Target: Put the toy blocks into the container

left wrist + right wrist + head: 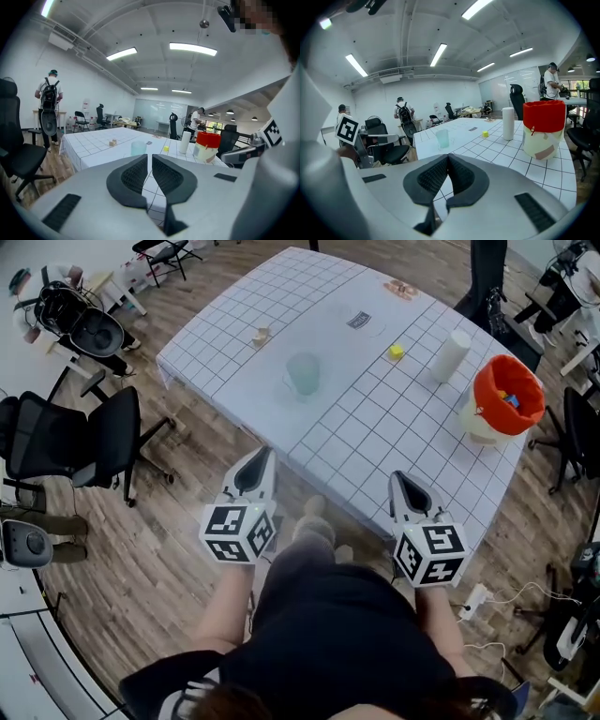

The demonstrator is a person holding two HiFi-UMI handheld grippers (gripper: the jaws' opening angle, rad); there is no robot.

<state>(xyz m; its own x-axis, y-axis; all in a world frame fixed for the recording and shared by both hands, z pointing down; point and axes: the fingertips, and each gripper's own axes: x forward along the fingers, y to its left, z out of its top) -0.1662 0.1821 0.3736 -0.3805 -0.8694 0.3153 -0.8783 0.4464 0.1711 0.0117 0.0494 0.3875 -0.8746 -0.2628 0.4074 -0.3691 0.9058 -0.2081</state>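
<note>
The white gridded tabletop (pixel 281 306) stretches away in front of you and carries everything in play. Your two tongs hang by its near edge, each with one marker cube. The left tongs (pixel 267 455) are closed, with only a hairline slit between the ribbed pads (pixel 134 174) and nothing in it. The right tongs (pixel 396 476) are closed too, their tips meeting on nothing. Neither pair touches any object. There is one container (pixel 507 395), a pale tub with an orange-red liner, at the right side of the tabletop; you can see blue and yellow pieces inside it, though their number cannot be made out. One white roll (pixel 451 354) stands upright just left of the container, apart from it. One translucent greenish cup (pixel 304 372) stands near the middle. One yellow block (pixel 397 352) lies between the cup and the roll, touching neither, and one tan block (pixel 262 335) lies further left, well apart from the container. One small card (pixel 360 320) lies flat beyond the cup; its dark print is too small to read.
</note>
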